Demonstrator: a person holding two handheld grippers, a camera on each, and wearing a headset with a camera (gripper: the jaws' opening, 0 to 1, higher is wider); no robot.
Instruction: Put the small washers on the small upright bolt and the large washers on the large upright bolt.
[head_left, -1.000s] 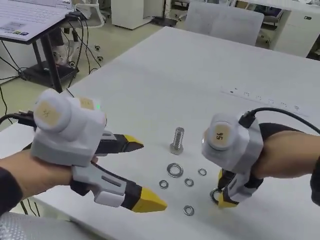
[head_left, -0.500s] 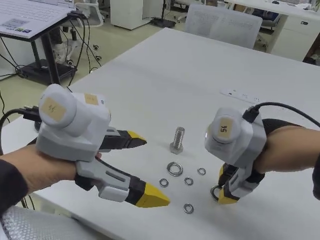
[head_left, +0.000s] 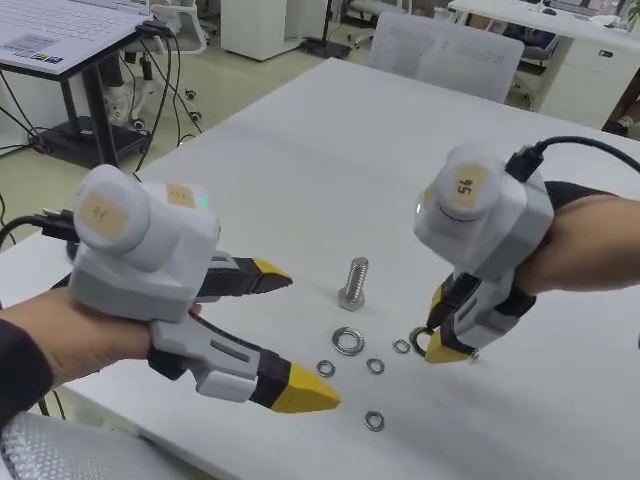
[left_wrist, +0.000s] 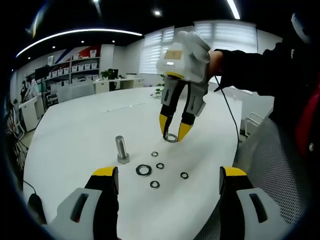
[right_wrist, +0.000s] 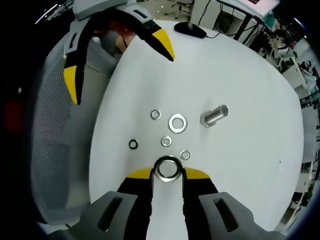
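While the right gripper pinches a large washer clear of the table, the bolt stands upright and bare, so the task looks barely begun: no washer is threaded yet. A second large washer and four small washers lie flat near the bolt's foot, all left to place. One bolt is in sight. The left gripper hovers spread wide, holding nothing.

White left gripper and right gripper, yellow-tipped black jaws, perhaps dark sleeves.
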